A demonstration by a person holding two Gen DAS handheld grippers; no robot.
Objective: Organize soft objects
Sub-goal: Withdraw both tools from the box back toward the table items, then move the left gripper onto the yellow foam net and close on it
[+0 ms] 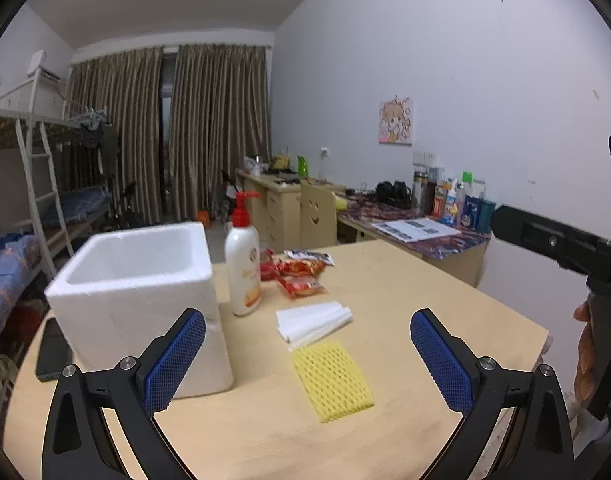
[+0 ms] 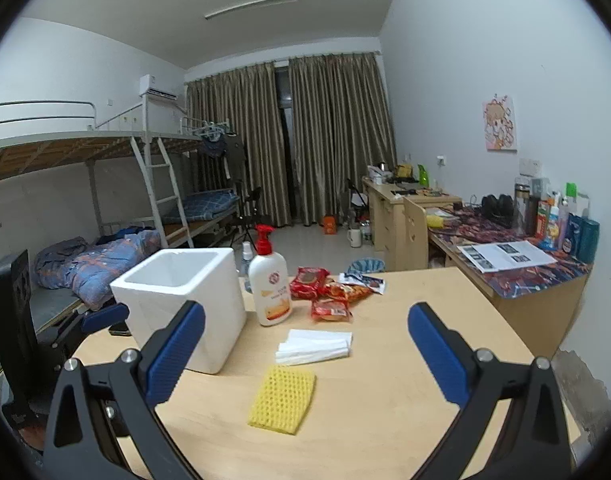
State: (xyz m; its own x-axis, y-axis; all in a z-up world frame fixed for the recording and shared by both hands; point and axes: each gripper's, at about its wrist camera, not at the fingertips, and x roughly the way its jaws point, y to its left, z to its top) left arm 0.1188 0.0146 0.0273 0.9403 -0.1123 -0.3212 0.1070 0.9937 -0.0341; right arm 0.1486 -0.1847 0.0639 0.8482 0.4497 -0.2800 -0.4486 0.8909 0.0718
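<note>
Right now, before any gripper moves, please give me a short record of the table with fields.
container: white foam box, open top, inside looks empty
nearest soft item: yellow foam net, flat on the table
behind it: white folded plastic bags
beside box: lotion pump bottle, upright
far side: red snack packets
left gripper: open
right gripper: open

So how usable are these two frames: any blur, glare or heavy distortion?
Left wrist: strong fisheye bending, dim bluish light, yellow foam net slightly soft, no glare. Right wrist: same bending with black corners, white foam box sharp, shadows faint.
</note>
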